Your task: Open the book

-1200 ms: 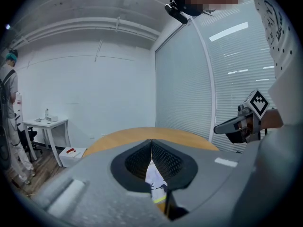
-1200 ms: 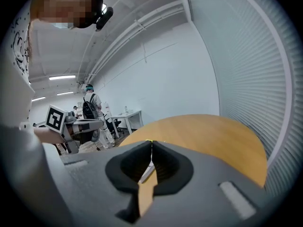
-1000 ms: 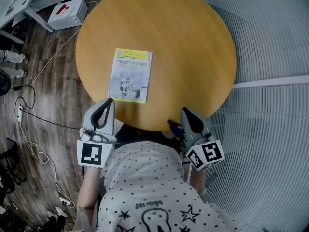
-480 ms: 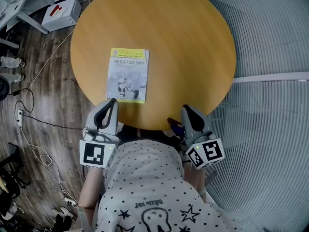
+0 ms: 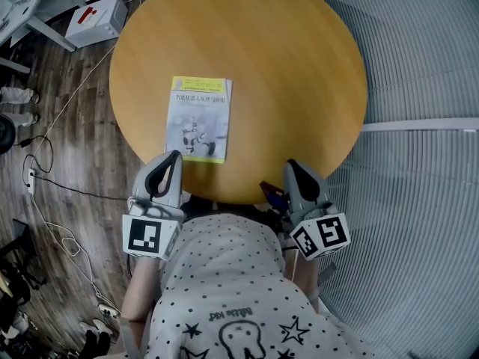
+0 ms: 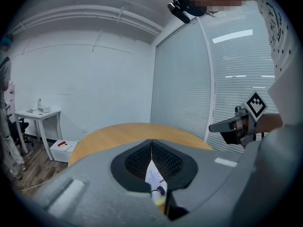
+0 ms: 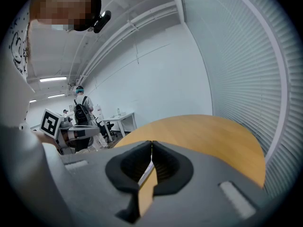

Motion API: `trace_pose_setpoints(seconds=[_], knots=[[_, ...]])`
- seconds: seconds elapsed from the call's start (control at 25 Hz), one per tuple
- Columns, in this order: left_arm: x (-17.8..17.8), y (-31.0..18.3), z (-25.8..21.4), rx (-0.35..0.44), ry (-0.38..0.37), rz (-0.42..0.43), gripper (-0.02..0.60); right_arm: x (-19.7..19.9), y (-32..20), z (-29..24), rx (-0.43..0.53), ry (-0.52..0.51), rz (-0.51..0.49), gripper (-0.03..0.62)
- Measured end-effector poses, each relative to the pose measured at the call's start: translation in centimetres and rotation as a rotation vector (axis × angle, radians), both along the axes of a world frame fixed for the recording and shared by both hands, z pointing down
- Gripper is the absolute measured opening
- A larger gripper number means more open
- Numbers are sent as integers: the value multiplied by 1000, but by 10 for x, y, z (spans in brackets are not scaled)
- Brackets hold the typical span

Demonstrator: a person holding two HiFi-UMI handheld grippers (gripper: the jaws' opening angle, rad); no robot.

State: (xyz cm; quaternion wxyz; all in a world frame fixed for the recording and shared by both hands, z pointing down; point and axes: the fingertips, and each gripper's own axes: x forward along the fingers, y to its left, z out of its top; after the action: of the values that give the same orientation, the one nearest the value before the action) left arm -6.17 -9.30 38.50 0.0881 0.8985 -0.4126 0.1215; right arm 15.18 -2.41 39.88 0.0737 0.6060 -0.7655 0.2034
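The book (image 5: 198, 118) lies closed and face up on the left part of the round wooden table (image 5: 292, 66); it has a pale cover with a yellow band at top and bottom. My left gripper (image 5: 173, 156) hovers at the table's near edge just below the book's lower left corner, jaws shut and empty. In the left gripper view the left gripper (image 6: 151, 141) points along the table, and the book (image 6: 156, 183) shows through the gap under its tips. My right gripper (image 5: 291, 165) is at the near edge to the right, well away from the book, and the right gripper (image 7: 151, 143) is shut on nothing.
A white box (image 5: 97, 19) and cables (image 5: 45, 163) lie on the wood floor to the left of the table. A white desk (image 6: 37, 111) stands by the far wall. Slatted blinds (image 5: 419, 88) fill the right side. A person with a backpack (image 7: 81, 109) stands in the distance.
The head view has shifted slightly. The book lies where it was, and both grippers stay shut at the near table edge.
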Motion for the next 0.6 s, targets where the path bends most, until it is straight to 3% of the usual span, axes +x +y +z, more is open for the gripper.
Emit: trace_pose_setpoints(seconds=[0.6], knots=[[0, -11, 7, -6, -2, 4, 12, 0, -12, 4, 1, -1, -7, 5]])
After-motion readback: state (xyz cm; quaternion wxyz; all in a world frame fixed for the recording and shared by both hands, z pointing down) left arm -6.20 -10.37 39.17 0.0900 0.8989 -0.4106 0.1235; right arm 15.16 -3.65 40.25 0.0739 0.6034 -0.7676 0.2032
